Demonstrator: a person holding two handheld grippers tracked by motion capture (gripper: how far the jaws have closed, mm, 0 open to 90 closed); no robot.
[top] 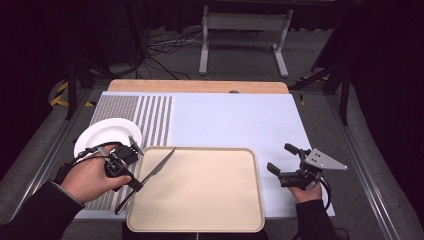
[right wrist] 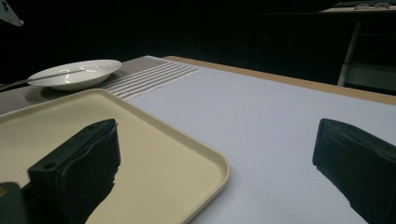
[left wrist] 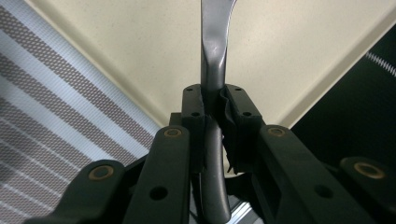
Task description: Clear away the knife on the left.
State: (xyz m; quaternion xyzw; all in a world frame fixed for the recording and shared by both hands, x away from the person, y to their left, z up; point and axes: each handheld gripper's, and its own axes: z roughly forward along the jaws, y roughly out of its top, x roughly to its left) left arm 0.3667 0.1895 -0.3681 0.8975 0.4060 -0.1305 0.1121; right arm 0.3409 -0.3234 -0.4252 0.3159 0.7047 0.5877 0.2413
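Left gripper [left wrist: 212, 109], jaws clenching the knife [top: 152, 174] handle, is carrying it blade-first over the tray [top: 210, 220]'s left rim; next it likely needs lowering and releasing there, right gripper [top: 283, 161] idling open beside the tray.

High view looks forward and down over the table; gripper views sit close, low, along their jaws; all three share the beige tray [top: 200, 220] [left wrist: 289, 51] [right wrist: 154, 186].
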